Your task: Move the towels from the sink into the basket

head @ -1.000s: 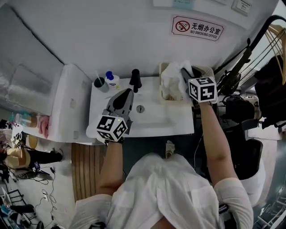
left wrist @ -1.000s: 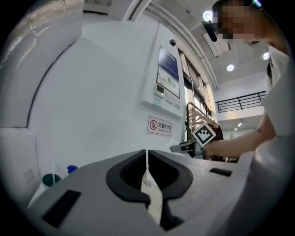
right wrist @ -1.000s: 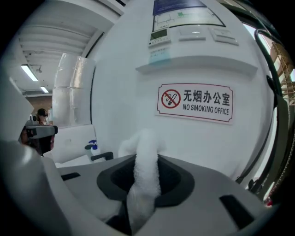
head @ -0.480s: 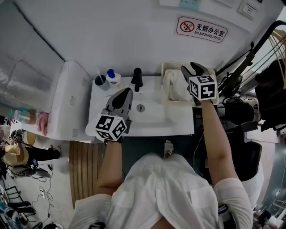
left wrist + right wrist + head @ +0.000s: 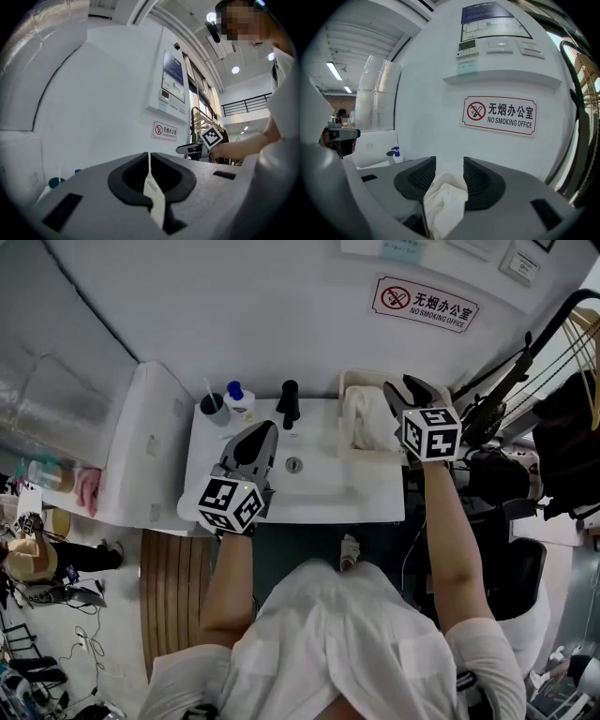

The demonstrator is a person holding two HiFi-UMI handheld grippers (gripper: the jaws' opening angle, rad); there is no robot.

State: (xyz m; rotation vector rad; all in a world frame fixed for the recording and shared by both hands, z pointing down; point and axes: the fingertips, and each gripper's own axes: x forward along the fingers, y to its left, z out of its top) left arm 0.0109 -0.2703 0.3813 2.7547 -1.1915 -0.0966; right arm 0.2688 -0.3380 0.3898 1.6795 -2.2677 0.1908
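Towel (image 5: 366, 418) — a white, crumpled heap — lies in the basket (image 5: 349, 377) at the right end of the sink (image 5: 328, 498), piled roughly to the rim. The basin looks bare of cloth, so by my reading the moving is close to done. The right gripper (image 5: 410, 390) hangs over the basket's right side. Its jaws have just been opening and stand partly apart. The towel shows in the gap between them, lower down, with neither pad pressing on it. The left gripper (image 5: 262, 432) is held level over the left of the basin, jaws together and holding nothing.

The main risk is a snag. The cloth sits loose and close under the open jaws, and from the right gripper view I cannot be sure that no fold is resting against a pad. If one is, pulling the gripper away could drag the towel up over the rim and drop it back into the sink or off the counter's right edge.

A second risk is the heap itself — it looks high on the sink side and could slump out if the light basket is nudged.

The left gripper is near the tap (image 5: 288, 401), cup (image 5: 213, 407) and bottle (image 5: 237, 399), so a careless swing there could knock them over.
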